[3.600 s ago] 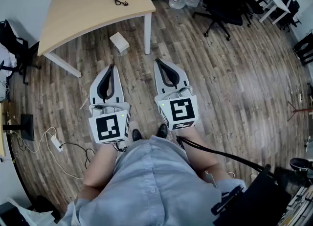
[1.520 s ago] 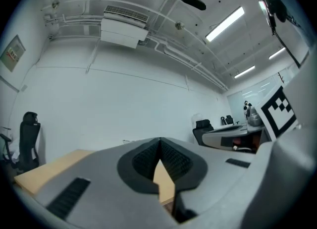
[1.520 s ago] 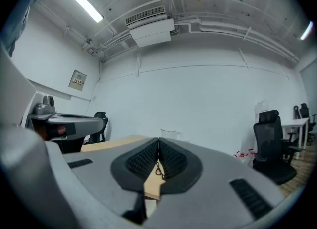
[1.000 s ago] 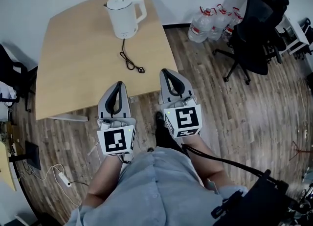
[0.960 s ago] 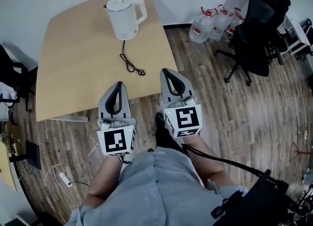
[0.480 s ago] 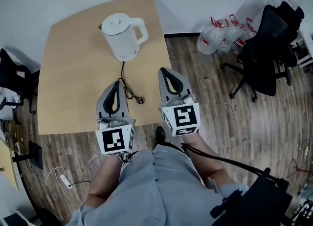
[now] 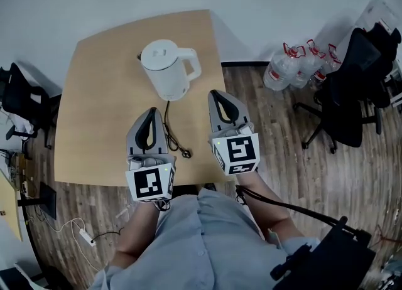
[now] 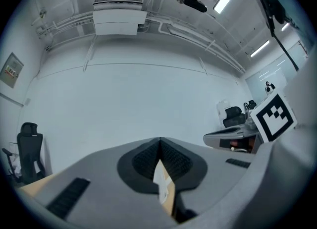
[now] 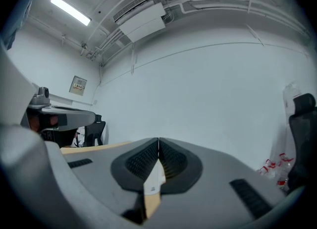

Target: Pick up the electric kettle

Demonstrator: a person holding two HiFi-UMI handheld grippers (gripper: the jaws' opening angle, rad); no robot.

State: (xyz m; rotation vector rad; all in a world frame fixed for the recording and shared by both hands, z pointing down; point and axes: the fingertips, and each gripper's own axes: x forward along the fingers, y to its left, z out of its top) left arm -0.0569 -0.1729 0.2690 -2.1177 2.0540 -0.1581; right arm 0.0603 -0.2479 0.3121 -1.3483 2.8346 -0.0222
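Observation:
A white electric kettle (image 7: 167, 70) stands upright on the light wooden table (image 7: 100, 119), lid closed and handle (image 7: 193, 66) turned right. Its black cord (image 7: 169, 125) trails toward me and ends in a plug (image 7: 186, 153) near the table's front edge. In the head view my left gripper (image 7: 151, 112) hovers over the table just short of the kettle, beside the cord. The right gripper (image 7: 217, 93) sits over the table's right edge, a little right of the kettle. Both are shut with nothing held; the pads meet in the left gripper view (image 8: 159, 141) and the right gripper view (image 9: 158, 140).
Several large water bottles (image 7: 295, 66) stand on the floor by the wall to the right, next to a black office chair (image 7: 355, 88). Another dark chair (image 7: 19, 97) is at the left. A power strip (image 7: 85, 237) with cables lies on the floor near me.
Both grippers have come forward from over the floor to over the table, and the kettle now sits much closer to them. Both stayed shut.

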